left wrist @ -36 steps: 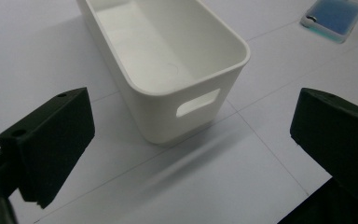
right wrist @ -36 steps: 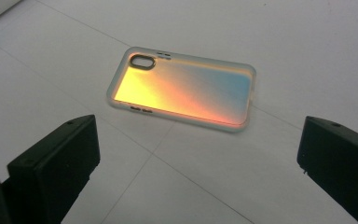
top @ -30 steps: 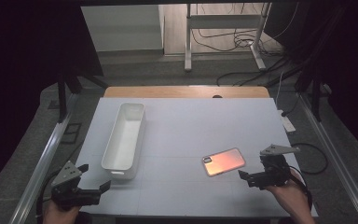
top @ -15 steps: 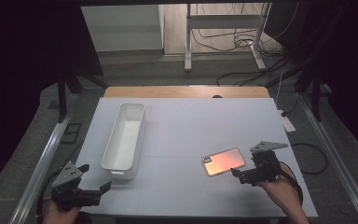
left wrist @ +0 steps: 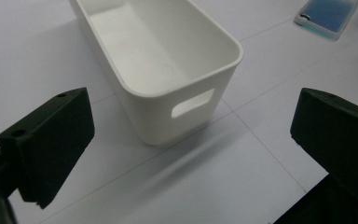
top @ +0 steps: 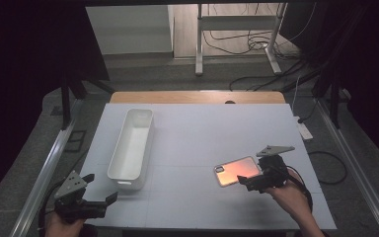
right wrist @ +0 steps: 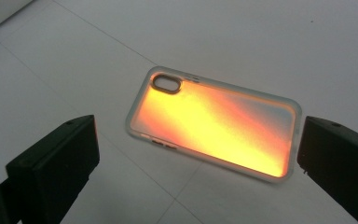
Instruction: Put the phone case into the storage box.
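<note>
A white tabletop [top: 192,143] sits in a dim room. My right gripper [top: 250,180], fingers spread, hovers beside the phone case [right wrist: 214,128] lying flat; it looks light, thin and slick, best pinched across its long edges. My left gripper [top: 97,200] idles open near the white bin [left wrist: 168,60].

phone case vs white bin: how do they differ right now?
The phone case is flat, thin and iridescent orange; the white bin is deep, open-topped and plain white. The phone case lies between the open jaws of the right gripper; the white bin sits apart from the left gripper, ahead of its open jaws. Both rest on the table, neither held.
</note>
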{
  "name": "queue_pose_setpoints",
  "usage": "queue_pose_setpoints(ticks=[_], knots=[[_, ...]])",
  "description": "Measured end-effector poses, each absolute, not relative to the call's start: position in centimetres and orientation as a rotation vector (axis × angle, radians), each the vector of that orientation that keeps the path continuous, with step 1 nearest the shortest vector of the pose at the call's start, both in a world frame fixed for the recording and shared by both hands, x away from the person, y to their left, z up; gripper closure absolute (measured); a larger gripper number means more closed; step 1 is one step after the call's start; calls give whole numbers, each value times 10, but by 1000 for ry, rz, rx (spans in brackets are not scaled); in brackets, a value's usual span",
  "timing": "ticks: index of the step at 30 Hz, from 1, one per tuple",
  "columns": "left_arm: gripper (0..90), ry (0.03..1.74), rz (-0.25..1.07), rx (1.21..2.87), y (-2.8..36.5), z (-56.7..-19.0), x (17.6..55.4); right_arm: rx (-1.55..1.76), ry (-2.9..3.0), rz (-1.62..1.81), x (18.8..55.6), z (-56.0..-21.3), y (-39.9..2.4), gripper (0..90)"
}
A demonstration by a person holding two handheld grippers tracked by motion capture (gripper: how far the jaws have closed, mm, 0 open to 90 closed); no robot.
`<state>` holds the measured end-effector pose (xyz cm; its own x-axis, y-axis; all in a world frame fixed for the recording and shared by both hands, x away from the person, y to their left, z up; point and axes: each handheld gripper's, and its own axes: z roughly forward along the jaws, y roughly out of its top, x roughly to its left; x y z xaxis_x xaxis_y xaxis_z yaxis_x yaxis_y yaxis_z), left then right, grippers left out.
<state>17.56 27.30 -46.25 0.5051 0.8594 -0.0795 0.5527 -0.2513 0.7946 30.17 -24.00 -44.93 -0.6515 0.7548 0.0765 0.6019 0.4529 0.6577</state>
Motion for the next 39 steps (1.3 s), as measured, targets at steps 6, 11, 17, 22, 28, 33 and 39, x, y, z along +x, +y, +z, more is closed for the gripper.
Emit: queue_pose_setpoints(ticks=[6,11,17,22,28,33,39], knots=[[6,1159,482,1942,273,-462,175,1168,2489,984,306,-450,-233,0],[6,1156,482,1945,272,-462,175,1163,2503,989,311,-451,-227,0],[6,1153,484,1948,272,-462,175,1150,2516,996,317,-452,-218,0],[6,1150,483,1951,272,-462,175,1142,2539,972,322,-454,-210,0],[6,1148,483,1953,272,-462,175,1139,2552,927,328,-456,-203,0],[6,1148,484,1954,271,-462,175,1106,2557,895,333,-458,-195,0],[6,1146,485,1956,271,-462,175,1125,2567,872,338,-460,-189,0]])
